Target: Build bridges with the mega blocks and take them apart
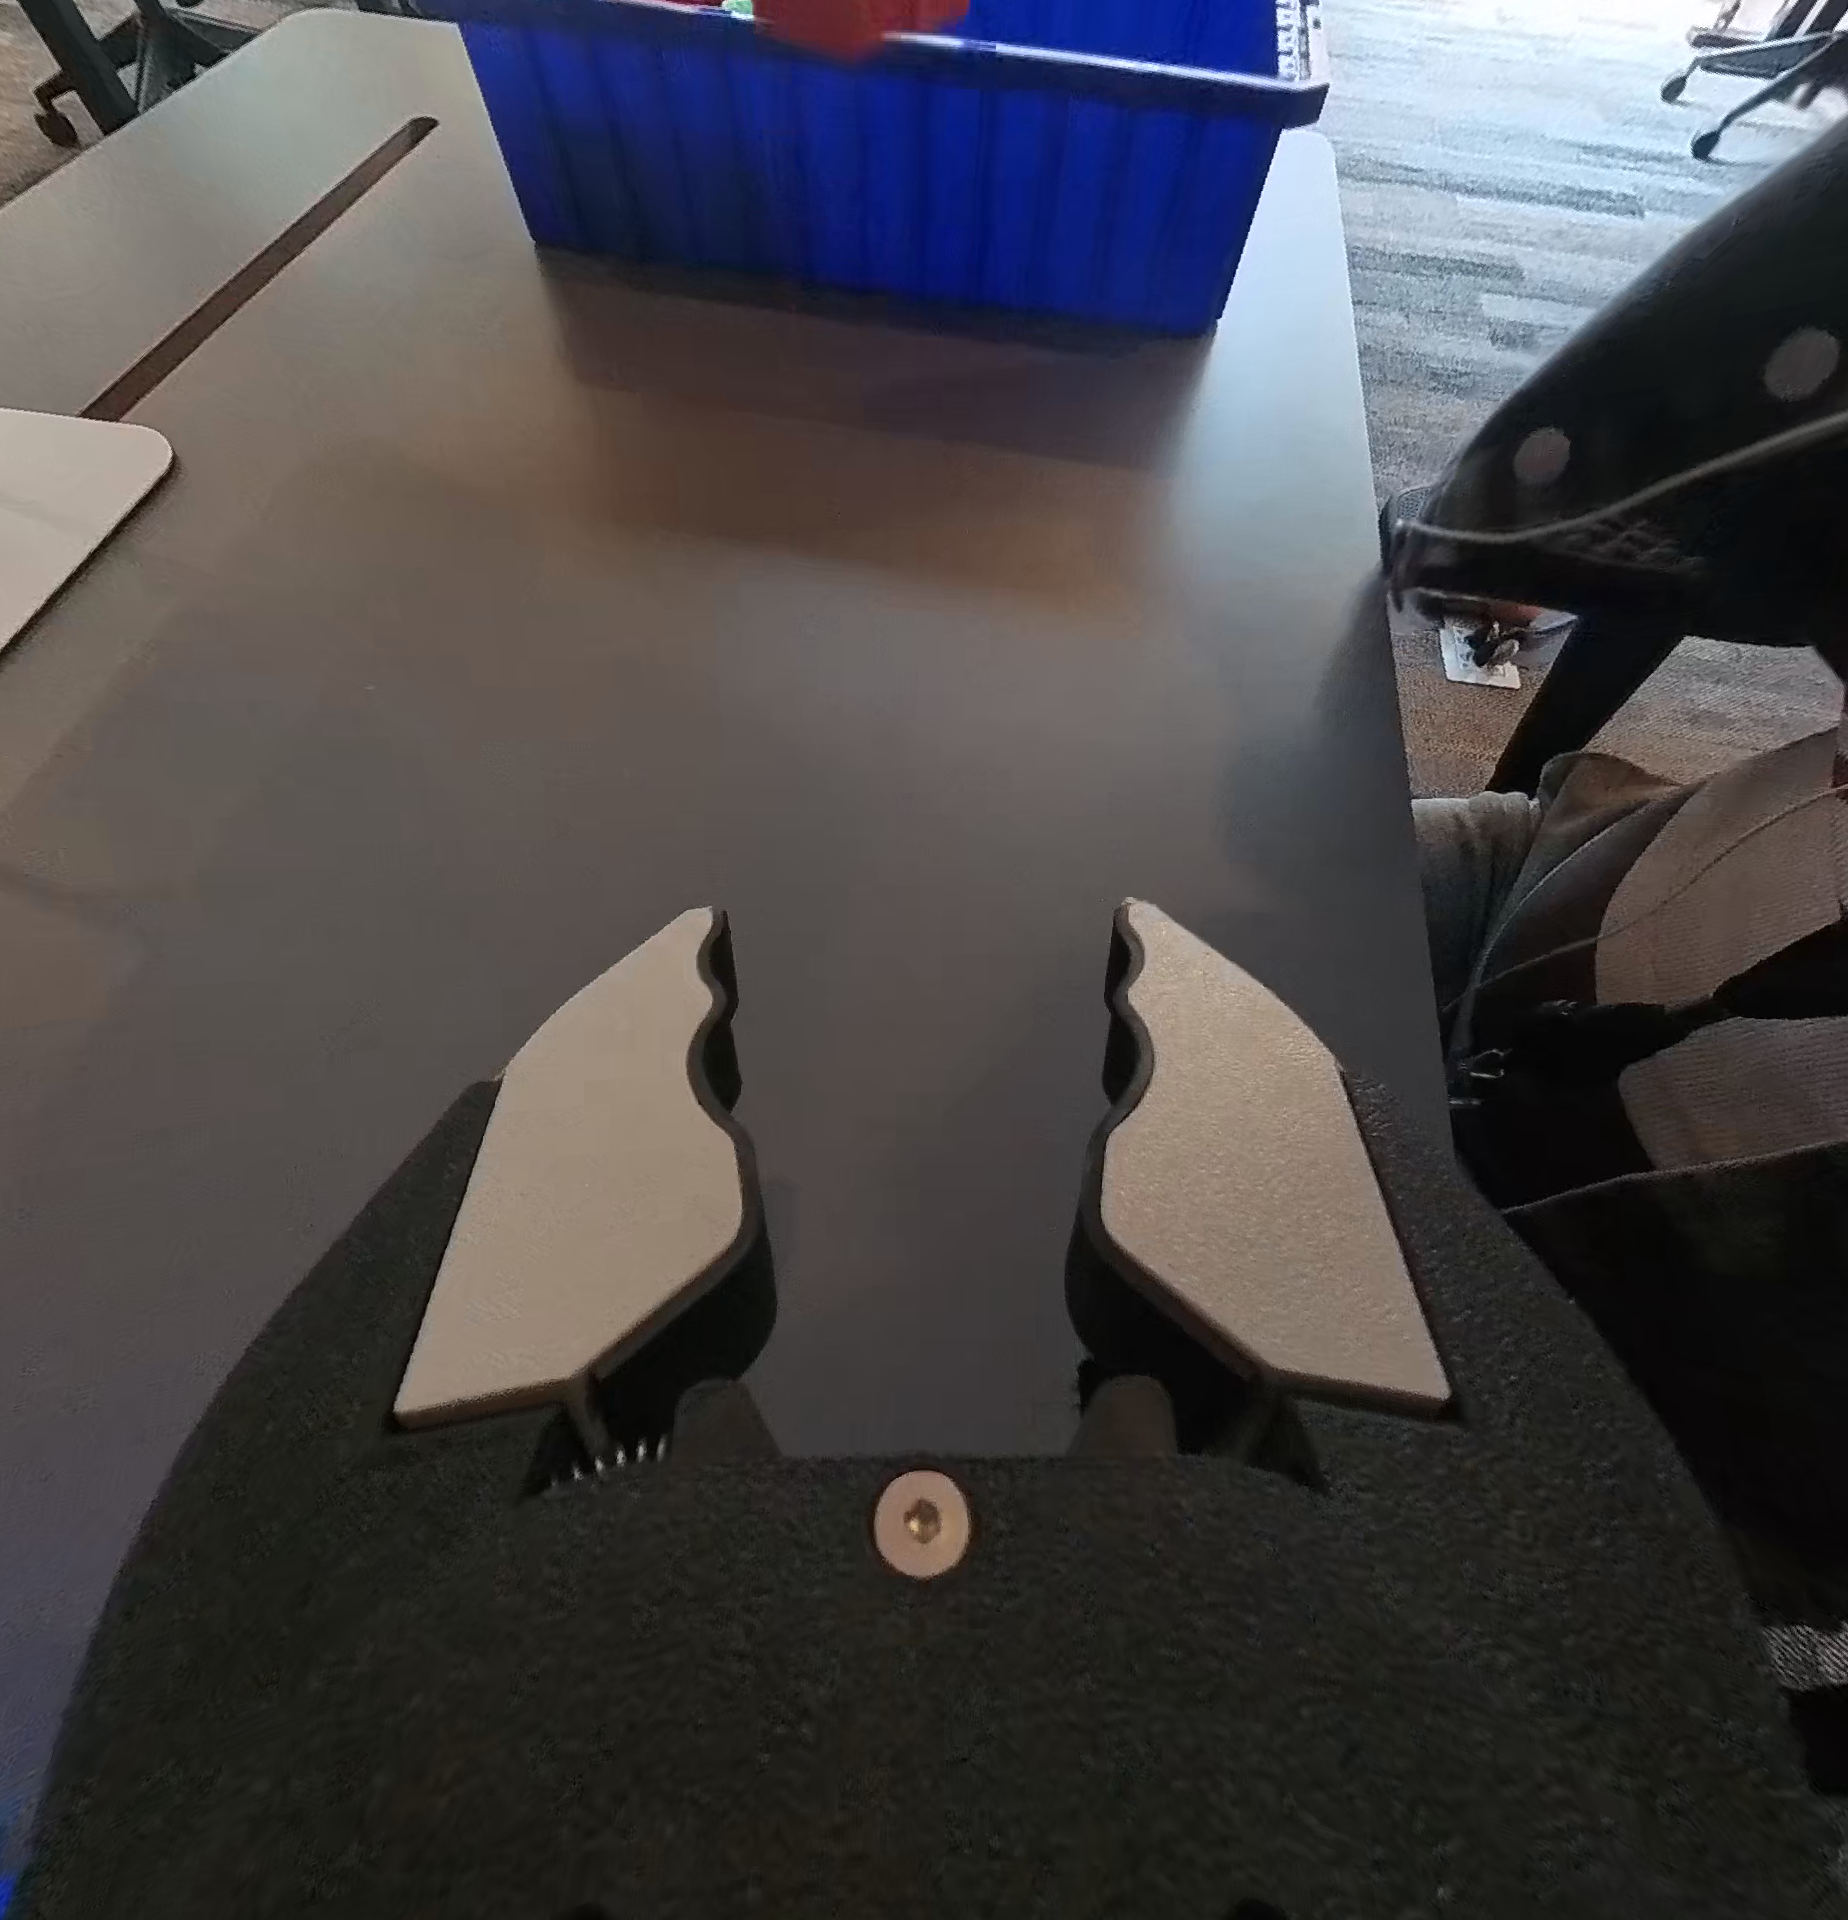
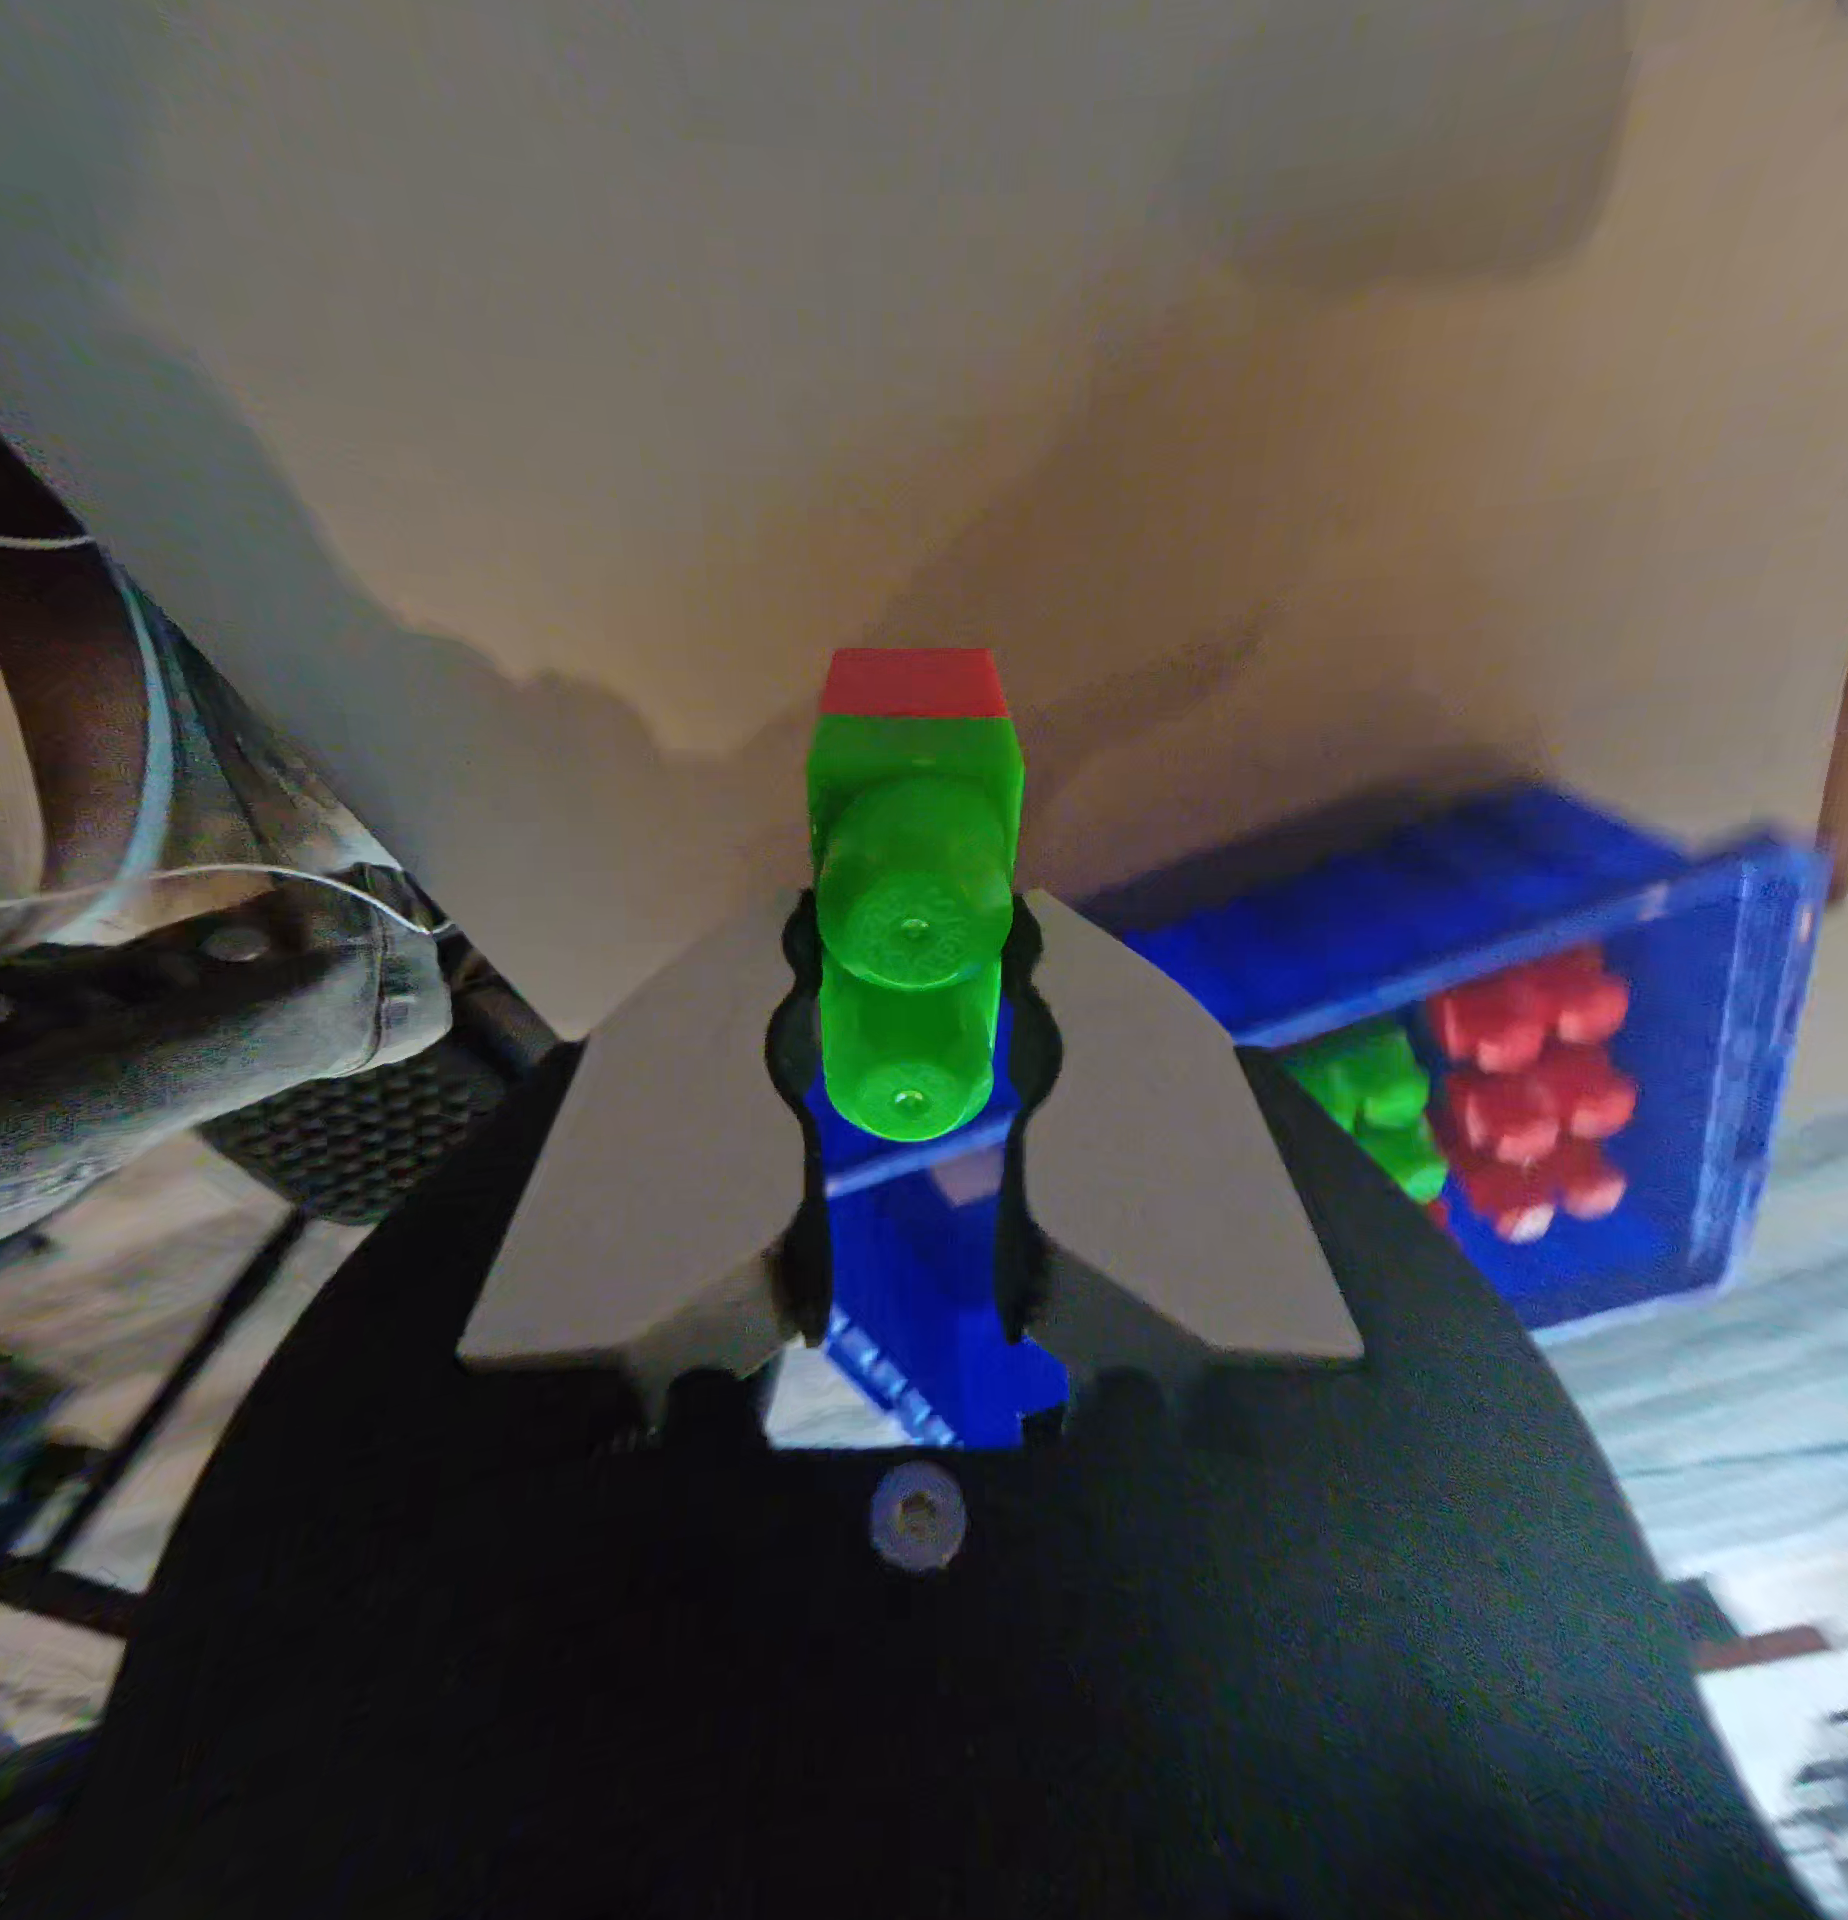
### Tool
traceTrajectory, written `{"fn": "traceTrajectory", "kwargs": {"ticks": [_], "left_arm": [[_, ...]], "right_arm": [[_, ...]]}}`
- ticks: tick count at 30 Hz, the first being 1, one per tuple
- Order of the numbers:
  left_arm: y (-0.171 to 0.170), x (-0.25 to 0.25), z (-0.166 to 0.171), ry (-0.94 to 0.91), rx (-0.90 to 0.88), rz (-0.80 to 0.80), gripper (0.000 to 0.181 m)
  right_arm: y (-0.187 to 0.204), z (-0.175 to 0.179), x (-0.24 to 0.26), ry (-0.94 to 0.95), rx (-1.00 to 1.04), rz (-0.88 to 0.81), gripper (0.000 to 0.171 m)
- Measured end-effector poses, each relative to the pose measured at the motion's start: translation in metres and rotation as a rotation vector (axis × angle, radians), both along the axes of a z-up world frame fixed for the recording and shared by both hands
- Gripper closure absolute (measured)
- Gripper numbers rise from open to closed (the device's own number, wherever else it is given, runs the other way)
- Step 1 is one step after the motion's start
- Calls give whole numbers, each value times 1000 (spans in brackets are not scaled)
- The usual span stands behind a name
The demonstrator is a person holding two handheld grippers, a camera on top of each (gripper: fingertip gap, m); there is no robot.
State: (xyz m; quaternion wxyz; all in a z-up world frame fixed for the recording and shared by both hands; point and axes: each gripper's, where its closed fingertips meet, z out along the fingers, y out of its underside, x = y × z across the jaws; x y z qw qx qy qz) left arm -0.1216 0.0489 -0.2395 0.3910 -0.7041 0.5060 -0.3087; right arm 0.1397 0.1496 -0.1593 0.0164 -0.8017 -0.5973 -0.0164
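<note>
While the left gripper (image 1: 920,997) hovers released above the dark table (image 1: 691,675), nothing sits between its fingers. Right gripper (image 2: 912,997) grasps a green block (image 2: 909,935) capped red, near the blue bin (image 2: 1720,1049).

My grey-padded black left gripper (image 1: 920,940) faces a dark table (image 1: 691,644) and ribbed blue bin (image 1: 899,197), while my right gripper (image 2: 912,935) frames a bright green block (image 2: 909,935) capped by red (image 2: 912,683).

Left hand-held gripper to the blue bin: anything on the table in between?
Nothing visible. The left hand-held gripper is open and empty, with bare dark table up to the blue bin. A pale flat item lies off left.
</note>
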Motion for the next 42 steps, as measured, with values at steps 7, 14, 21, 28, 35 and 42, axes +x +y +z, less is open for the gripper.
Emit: {"fn": "traceTrajectory", "kwargs": {"ticks": [7, 14, 21, 28, 35, 42], "left_arm": [[0, 0, 3, -12, 0, 5, 113], [-2, 0, 8, -38, 3, -7, 114], [-6, 2, 8, -57, 1, -40, 115], [-9, 3, 10, -70, 5, -55, 116], [-9, 3, 10, -71, 3, -54, 116], [-9, 3, 9, -64, 1, -52, 116]], "right_arm": [[31, 34, 142, -85, -19, -479, 138], [30, 13, 229, -111, -3, -800, 138], [25, -32, 249, -87, 1, -947, 138], [33, -75, 243, -82, 8, -977, 138], [42, -115, 238, -32, 0, -979, 138], [45, -133, 243, -11, -5, -992, 138]]}}
